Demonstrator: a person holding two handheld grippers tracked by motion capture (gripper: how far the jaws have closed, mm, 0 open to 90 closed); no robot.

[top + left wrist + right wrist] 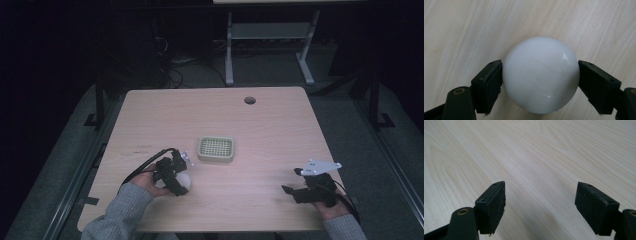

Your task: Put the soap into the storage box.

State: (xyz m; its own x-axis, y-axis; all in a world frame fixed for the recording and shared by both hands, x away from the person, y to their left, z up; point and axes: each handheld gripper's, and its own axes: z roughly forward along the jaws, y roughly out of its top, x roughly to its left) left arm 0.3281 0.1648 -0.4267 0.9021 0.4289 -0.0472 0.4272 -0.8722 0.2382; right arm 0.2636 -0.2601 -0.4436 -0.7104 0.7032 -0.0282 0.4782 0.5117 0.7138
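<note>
— Where's the ball right now?

— The white ball (540, 75) sits between the jaws of my left tongs (540, 82). In the left gripper view both black pads (489, 85) press against its sides, one on each flank, so I'd call those tongs clamped on it. Pale wood grain runs behind the ball. I can't tell from that view whether it rests on the table or hangs just above it.

— And from above?

— In the high view my left tongs (179, 181) are at the near left part of the table (260, 125), with the white ball (184, 180) showing as a pale round shape just under the black frame. My left hand (150, 181) is wrapped round the handle, grey sleeve coming in from the bottom edge.

— What's close by?

— A small pale green basket (216, 149) with a grid bottom stands near the middle of the table, a little beyond and to the right of the ball. They're near each other but apart, not touching.

— Your other hand?

— My right tongs (291, 194) are at the near right of the table, well apart from the ball and the basket. In the right gripper view those tongs (540, 207) have jaws spread wide, with bare table between them and nothing held.
</note>
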